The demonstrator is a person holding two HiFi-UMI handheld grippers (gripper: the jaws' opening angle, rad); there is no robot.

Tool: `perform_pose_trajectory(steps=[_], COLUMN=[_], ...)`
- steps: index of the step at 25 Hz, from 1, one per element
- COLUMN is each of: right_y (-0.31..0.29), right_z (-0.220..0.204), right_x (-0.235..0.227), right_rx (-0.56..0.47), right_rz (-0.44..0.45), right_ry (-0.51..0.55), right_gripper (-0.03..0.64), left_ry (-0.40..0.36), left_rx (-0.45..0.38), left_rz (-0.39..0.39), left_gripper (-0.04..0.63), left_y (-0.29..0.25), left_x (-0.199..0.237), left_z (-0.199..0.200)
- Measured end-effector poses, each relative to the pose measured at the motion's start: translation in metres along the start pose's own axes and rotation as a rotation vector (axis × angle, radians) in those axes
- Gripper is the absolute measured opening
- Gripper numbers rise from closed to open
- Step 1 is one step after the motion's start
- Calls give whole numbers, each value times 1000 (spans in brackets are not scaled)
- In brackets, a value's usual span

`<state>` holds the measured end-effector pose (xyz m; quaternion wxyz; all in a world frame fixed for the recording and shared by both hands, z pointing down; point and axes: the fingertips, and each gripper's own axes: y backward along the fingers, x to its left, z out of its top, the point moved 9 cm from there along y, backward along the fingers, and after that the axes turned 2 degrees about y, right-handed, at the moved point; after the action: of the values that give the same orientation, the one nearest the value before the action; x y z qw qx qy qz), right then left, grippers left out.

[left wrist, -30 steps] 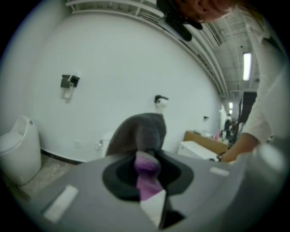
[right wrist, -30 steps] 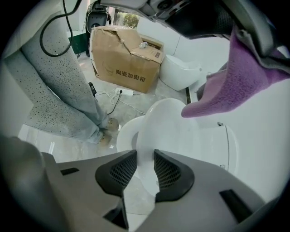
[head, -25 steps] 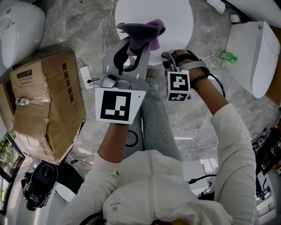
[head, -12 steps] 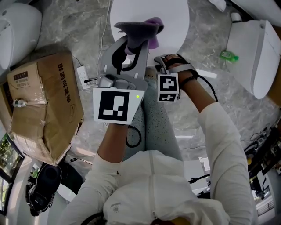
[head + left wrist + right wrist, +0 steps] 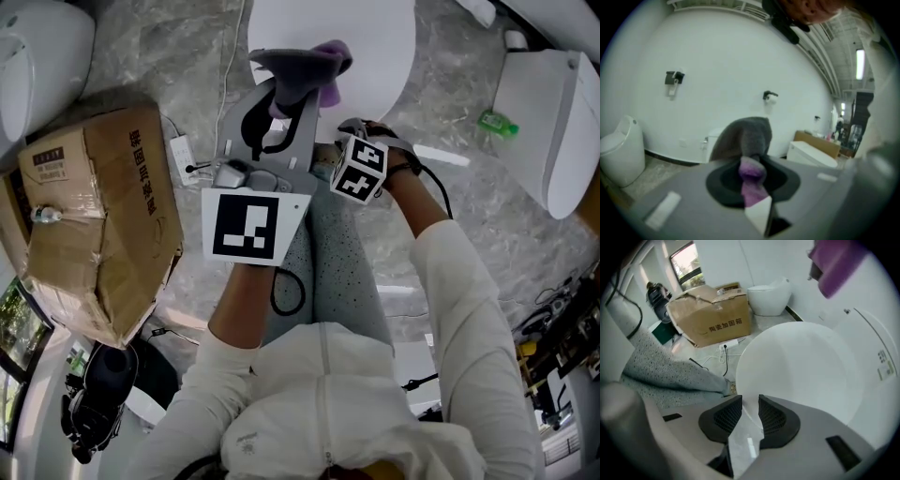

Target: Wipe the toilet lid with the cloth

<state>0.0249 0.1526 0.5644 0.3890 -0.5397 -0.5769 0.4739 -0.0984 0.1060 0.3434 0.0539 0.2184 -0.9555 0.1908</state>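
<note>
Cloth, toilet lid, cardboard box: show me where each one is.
cloth [image 5: 298, 67], head view, grey bunched part.
toilet lid [image 5: 370, 42], head view, bare white top.
box [image 5: 94, 220], head view, top face.

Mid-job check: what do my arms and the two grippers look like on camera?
The left gripper and right gripper are grey plastic shells with black pads. Each carries a white cube with black square markers. White long sleeves cover both arms. Black straps wrap the right hand, and a black cable runs by that wrist.
</note>
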Motion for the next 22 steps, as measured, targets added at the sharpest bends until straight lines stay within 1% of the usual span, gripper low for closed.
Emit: perform_pose_trajectory(steps=[1, 2, 3, 5, 6, 10, 15, 17, 18, 22], right_y=[-2, -3, -5, -8, -10, -21, -29, -30, -31, -31], right_z=[0, -1, -3, -6, -7, -6, -10, -12, -12, -11], right_x=[-3, -5, -8, -12, -12, -8, -13, -14, -14, -11], right_rx=[-10, -23, -36, -56, -57, -34, -43, -48, -50, -61], right_rz=[1, -2, -7, -18, -29, -86, -86, -85, -89, -95], right_ry=[-74, -154, -233, -365, -408, -504, -742, -792, -801, -798], right_gripper=[115, 69, 52, 40, 38, 37, 32, 31, 29, 28], left_ry=[-1, -3, -5, -7, -8, -7, -22, -15, -15, -15], left_rx=[2, 3, 4, 6, 8, 17, 37, 46, 50, 65], left_rz=[0, -2, -5, -14, -19, -34, -50, -54, -56, -67], left_gripper=[67, 67, 67, 66, 66, 67, 67, 67, 67, 66], left_y=[-1, -1, -3, -7, -9, -17, -29, -33, -35, -43], left_x=[1, 2, 3, 3, 3, 5, 9, 11, 13, 20], left_z=[0, 0, 0, 0, 0, -1, -5, -7, -8, -11])
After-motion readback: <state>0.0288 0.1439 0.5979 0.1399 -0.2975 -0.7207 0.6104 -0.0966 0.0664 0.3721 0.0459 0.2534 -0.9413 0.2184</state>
